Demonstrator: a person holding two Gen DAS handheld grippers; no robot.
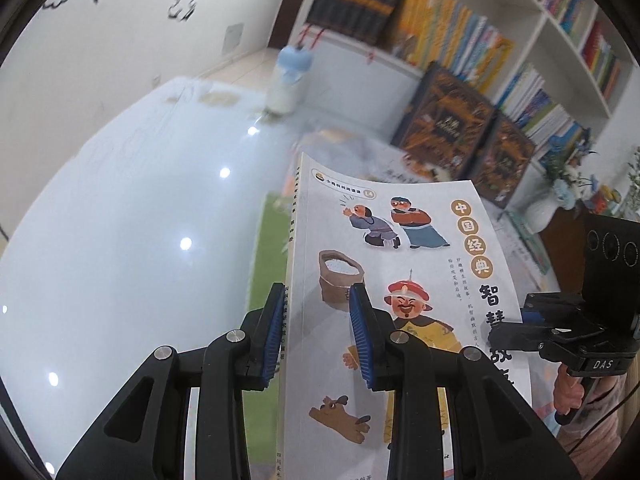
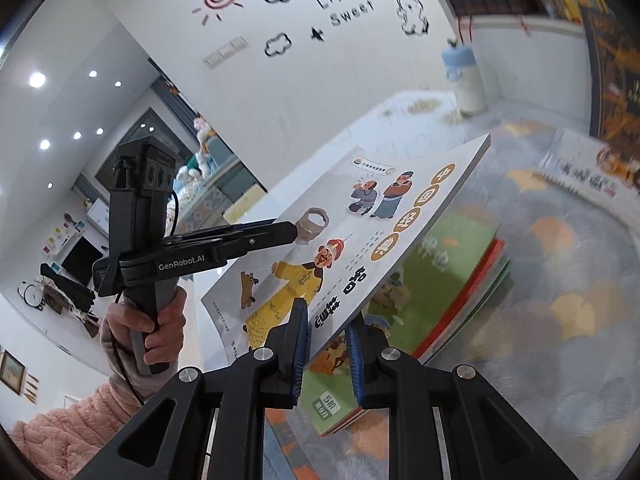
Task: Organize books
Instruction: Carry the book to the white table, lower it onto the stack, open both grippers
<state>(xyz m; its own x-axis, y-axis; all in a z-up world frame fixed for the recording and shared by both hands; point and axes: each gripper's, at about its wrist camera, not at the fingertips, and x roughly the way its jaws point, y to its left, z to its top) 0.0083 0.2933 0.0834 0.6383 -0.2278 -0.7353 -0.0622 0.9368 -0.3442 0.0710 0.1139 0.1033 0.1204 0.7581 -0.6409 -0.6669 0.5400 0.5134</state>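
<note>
While both grippers clamp it, we carry 1 white picture book [image 1: 384, 280] in the air

Our left gripper [image 1: 316, 332] pinches its spine edge and our right gripper [image 2: 326, 352] nips the opposite edge, above the stack of books [image 2: 452, 280] lying on the patterned tablecloth [image 2: 560, 360]

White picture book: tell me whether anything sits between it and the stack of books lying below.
Nothing visible does. The white picture book is clamped at opposite edges by the left tool and the right tool, tilted above the stack of books. Only open air shows between them.
</note>
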